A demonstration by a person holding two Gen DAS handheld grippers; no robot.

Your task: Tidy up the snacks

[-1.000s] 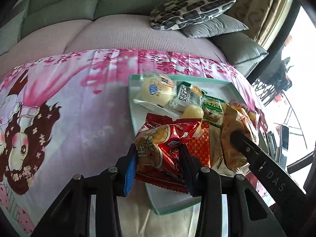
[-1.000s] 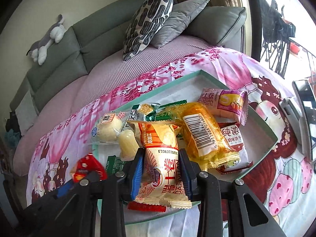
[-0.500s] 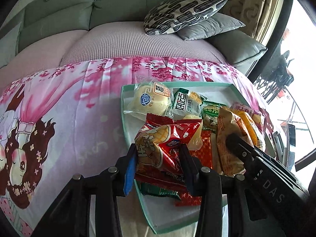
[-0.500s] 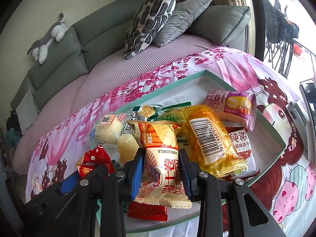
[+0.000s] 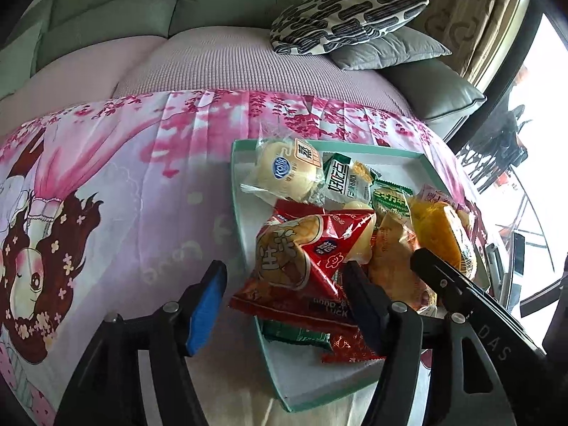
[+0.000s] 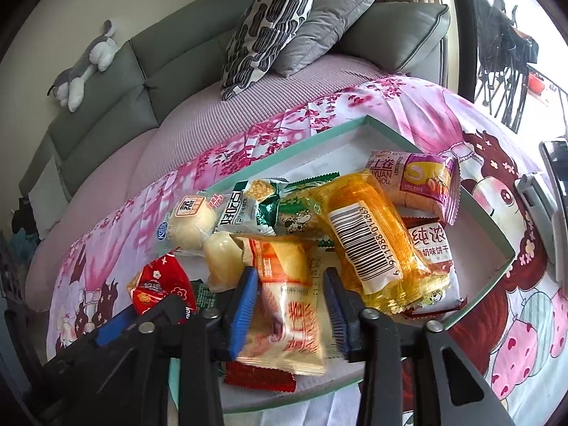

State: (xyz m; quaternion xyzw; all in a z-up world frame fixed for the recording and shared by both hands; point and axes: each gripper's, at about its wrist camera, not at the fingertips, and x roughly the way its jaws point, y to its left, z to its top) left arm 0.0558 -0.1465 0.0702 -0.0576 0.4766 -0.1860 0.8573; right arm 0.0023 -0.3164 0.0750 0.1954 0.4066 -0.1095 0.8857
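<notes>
On the pink-clothed table [image 5: 117,184] before a sofa [image 6: 170,53], our tray [image 6: 497,234] holds snacks. Our left tool [image 5: 284,284] has just been opening, red packet [image 5: 301,255] loose between its jaws. Our right tool [image 6: 289,294] likewise, around the orange packet [image 6: 287,305].

Black gripper [image 5: 284,284] frames, blue pads, silver screws.

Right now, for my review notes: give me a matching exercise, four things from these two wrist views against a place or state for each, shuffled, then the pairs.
Things:
1. red packet
2. barcode packet
3. plush toy
4. patterned cushion

Places or states:
A. lies on top of the sofa back
B. leans against a grey cushion
C. between the left gripper's open jaws, on the tray's pile
D. yellow wrapper, right of the right gripper

Pairs: 1-C, 2-D, 3-A, 4-B
</notes>
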